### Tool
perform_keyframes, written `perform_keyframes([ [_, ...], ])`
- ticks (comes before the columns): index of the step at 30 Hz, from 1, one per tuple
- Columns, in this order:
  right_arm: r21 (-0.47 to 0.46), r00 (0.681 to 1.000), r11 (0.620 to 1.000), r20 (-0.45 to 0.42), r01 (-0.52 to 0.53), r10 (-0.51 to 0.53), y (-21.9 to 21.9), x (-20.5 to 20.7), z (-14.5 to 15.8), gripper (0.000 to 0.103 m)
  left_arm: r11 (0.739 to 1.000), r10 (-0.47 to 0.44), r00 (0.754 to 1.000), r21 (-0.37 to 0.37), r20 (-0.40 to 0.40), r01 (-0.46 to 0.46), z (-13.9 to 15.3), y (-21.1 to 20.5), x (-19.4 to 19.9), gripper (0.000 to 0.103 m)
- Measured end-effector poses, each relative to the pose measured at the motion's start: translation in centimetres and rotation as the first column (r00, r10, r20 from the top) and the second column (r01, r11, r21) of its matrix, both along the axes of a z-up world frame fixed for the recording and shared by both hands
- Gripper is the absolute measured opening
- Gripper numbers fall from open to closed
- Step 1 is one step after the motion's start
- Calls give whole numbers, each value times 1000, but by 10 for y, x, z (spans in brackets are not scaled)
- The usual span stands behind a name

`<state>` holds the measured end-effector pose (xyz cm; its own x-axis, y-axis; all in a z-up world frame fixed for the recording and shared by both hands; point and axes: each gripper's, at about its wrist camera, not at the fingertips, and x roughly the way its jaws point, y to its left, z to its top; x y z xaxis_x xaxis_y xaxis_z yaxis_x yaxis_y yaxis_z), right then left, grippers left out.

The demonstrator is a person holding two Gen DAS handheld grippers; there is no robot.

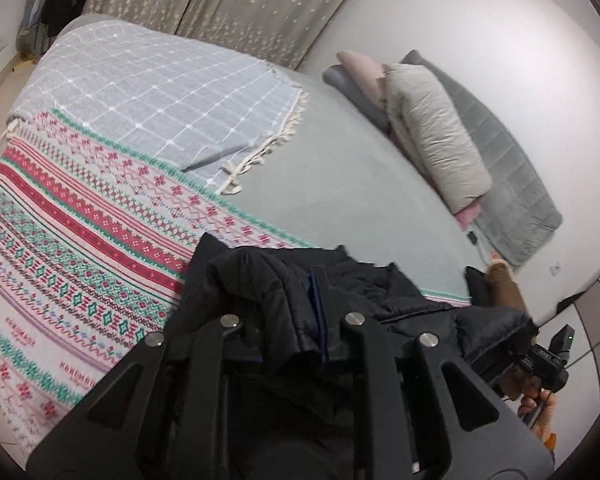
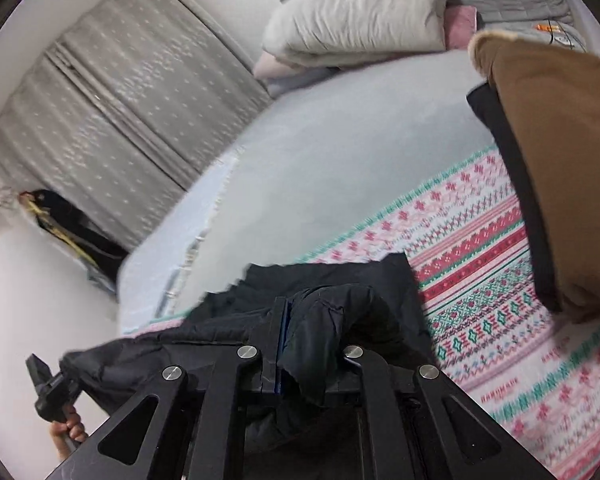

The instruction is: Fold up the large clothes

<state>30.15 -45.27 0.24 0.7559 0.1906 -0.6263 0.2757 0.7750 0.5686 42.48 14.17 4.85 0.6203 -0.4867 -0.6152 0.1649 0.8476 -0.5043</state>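
A black padded jacket (image 1: 364, 292) hangs between my two grippers above the bed. My left gripper (image 1: 296, 304) is shut on a bunched fold of it. My right gripper (image 2: 300, 320) is shut on another fold of the same jacket (image 2: 228, 320). The right gripper's body shows at the lower right of the left wrist view (image 1: 548, 360), and the left gripper's body at the lower left of the right wrist view (image 2: 48, 388). The jacket's lower part is hidden behind the gripper frames.
The bed carries a pink and green patterned blanket (image 1: 60, 248), a light blue checked throw (image 1: 148, 92) and a bare grey sheet (image 1: 340, 184). Folded bedding and pillows (image 1: 432, 132) lie at its head. A brown sleeve (image 2: 560, 160) hangs at right. Curtains (image 2: 112, 120) stand behind.
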Motion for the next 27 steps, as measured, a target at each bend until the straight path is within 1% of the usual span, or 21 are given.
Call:
perform_keyframes([
  [2, -17, 1000, 1000, -31, 0, -1, 2, 8, -19, 15, 1000, 12, 1000, -1, -22, -12, -16, -3, 6, 24],
  [4, -38, 998, 999, -64, -6, 3, 4, 12, -34, 19, 1000, 5, 998, -7, -65, -6, -33, -3, 9, 31],
  [5, -48, 996, 999, -85, -16, 12, 6, 12, -39, 23, 1000, -2, 996, -7, -85, 1, -37, -3, 8, 33],
  [7, -50, 993, 998, -108, -41, 36, 7, 7, -43, 31, 1000, -18, 995, 0, -95, 18, -35, 2, 1, 42],
  [8, -48, 993, 997, -104, -55, 50, 7, 2, -41, 41, 1000, -21, 997, 20, -78, 22, -30, 5, -6, 45],
  [9, -55, 994, 996, -88, -73, 68, 8, -7, -37, 51, 998, -20, 999, 57, -44, 23, -22, 8, -15, 54],
  [10, -68, 994, 994, -73, -89, 84, 10, -13, -32, 56, 995, -24, 1000, 99, -2, 24, -14, 10, -24, 63],
  [11, -91, 992, 989, -48, -117, 113, 13, -24, -25, 63, 989, -38, 998, 147, 49, 30, -5, 12, -35, 67],
  [12, -131, 988, 979, -27, -153, 151, 18, -37, -16, 65, 981, -57, 994, 192, 88, 39, 2, 13, -45, 73],
  [13, -165, 984, 970, -19, -177, 176, 23, -45, -10, 65, 972, -78, 991, 229, 108, 52, 7, 12, -54, 74],
  [14, -204, 979, 958, -18, -204, 204, 30, -54, -5, 65, 961, -114, 987, 264, 109, 82, 9, 10, -61, 74],
  [15, -242, 970, 940, -31, -239, 239, 39, -61, -2, 65, 947, -165, 982, 294, 93, 131, 9, 4, -67, 74],
  [17, -280, 949, 907, -80, -314, 304, 59, -62, -5, 65, 912, -249, 968, 347, 44, 219, 2, -12, -73, 74],
  [19, -302, 917, 866, -165, -398, 364, 85, -54, -16, 65, 849, -345, 937, 409, -50, 335, -15, -41, -77, 74],
  [20, -313, 901, 847, -212, -430, 379, 99, -46, -25, 65, 827, -374, 923, 421, -84, 374, -22, -52, -77, 74],
  [21, -327, 880, 821, -265, -467, 395, 116, -34, -36, 65, 796, -413, 901, 428, -135, 429, -34, -69, -76, 74],
  [22, -332, 867, 807, -291, -489, 405, 126, -27, -44, 65, 780, -430, 889, 432, -155, 453, -39, -80, -75, 74],
  [24, -346, 841, 775, -341, -528, 421, 151, -3, -60, 65, 757, -452, 875, 445, -175, 479, -46, -102, -68, 74],
  [25, -350, 835, 767, -348, -538, 427, 159, 7, -63, 65, 755, -453, 874, 444, -178, 482, -47, -109, -61, 74],
  [27, -346, 829, 762, -342, -548, 441, 172, 32, -63, 65, 771, -451, 875, 418, -174, 481, -41, -120, -47, 74],
])
